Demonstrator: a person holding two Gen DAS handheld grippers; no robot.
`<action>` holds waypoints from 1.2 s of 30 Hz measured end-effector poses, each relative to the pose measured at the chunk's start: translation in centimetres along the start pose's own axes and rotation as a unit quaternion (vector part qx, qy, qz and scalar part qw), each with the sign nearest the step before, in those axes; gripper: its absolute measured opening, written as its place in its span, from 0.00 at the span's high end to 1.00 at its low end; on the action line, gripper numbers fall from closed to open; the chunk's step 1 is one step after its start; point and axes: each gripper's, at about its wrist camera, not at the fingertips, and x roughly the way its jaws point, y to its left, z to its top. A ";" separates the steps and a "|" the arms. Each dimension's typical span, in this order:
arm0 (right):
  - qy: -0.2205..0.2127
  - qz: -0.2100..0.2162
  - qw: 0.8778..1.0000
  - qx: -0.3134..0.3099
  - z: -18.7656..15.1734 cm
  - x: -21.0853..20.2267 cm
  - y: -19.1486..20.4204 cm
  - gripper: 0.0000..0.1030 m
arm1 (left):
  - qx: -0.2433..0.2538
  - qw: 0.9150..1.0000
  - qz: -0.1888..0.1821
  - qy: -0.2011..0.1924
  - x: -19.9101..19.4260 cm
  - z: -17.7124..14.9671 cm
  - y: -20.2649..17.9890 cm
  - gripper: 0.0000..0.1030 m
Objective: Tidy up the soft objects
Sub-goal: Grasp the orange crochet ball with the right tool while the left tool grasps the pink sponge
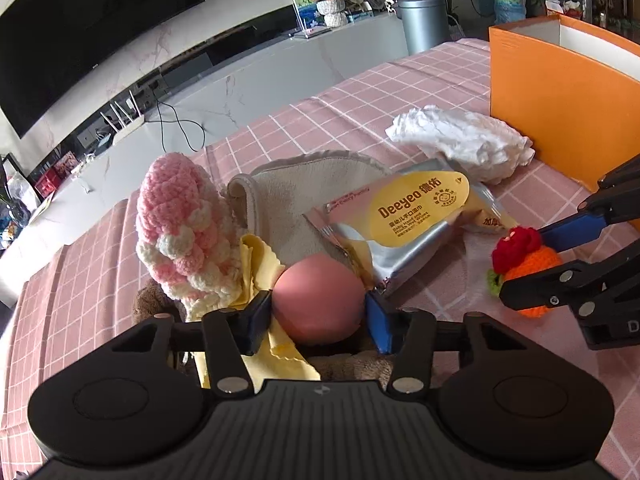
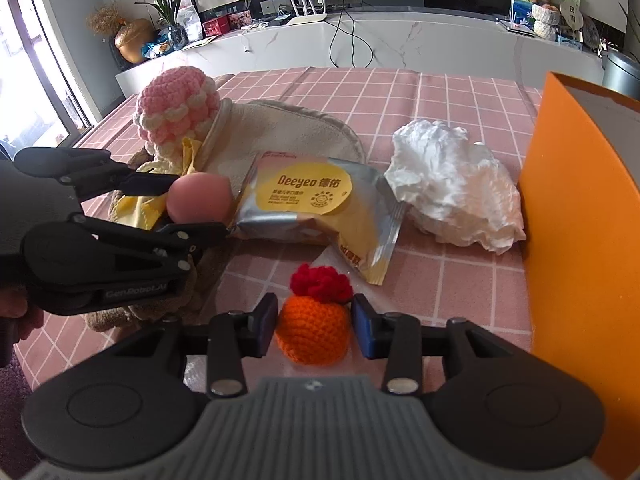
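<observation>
Blue-padded fingers of the left gripper [image 1: 318, 314] are bracketing a pink foam ball [image 1: 319, 298], the jaws standing about ball-width apart with the pads at or just touching its sides; whether they are pressing in yet I cannot tell. The right gripper [image 2: 314, 324] is likewise straddling an orange crocheted toy with a red top [image 2: 313, 324], jaws open slightly wider than the toy, one pad close against it and the other just clear. To do this well, each gripper should be closing gently on the widest part, since both things look squashy and could pop forward out of the pads. Just left of the left gripper, a yellow cloth [image 1: 260, 264] is lying partly under the ball and could be getting pinched along with it; a pink-and-white crocheted piece [image 1: 184, 232] is leaning close beyond it. Ahead of both grippers a silver wet-wipe packet [image 2: 312, 204] is resting on a beige towel [image 1: 288, 192], with crumpled white paper [image 2: 456, 188] farther on. Right of the right gripper an orange box [image 2: 580, 208] is standing on the pink-checked bench [image 2: 460, 280], probably the destination.
</observation>
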 end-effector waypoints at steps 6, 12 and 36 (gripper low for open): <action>-0.016 0.009 1.000 0.003 0.2 -1.4 -0.2 0.62 | -0.064 0.998 -0.006 -0.029 -3.1 -0.4 0.9 0.48; -0.022 0.006 1.000 -0.006 0.2 -2.2 0.2 0.62 | -0.195 0.980 -0.046 -0.014 -4.2 -1.4 3.4 0.48; -0.041 -0.016 0.999 -0.032 -0.6 -3.2 0.9 0.62 | -0.165 0.985 -0.028 -0.049 -9.0 -2.9 -0.1 0.48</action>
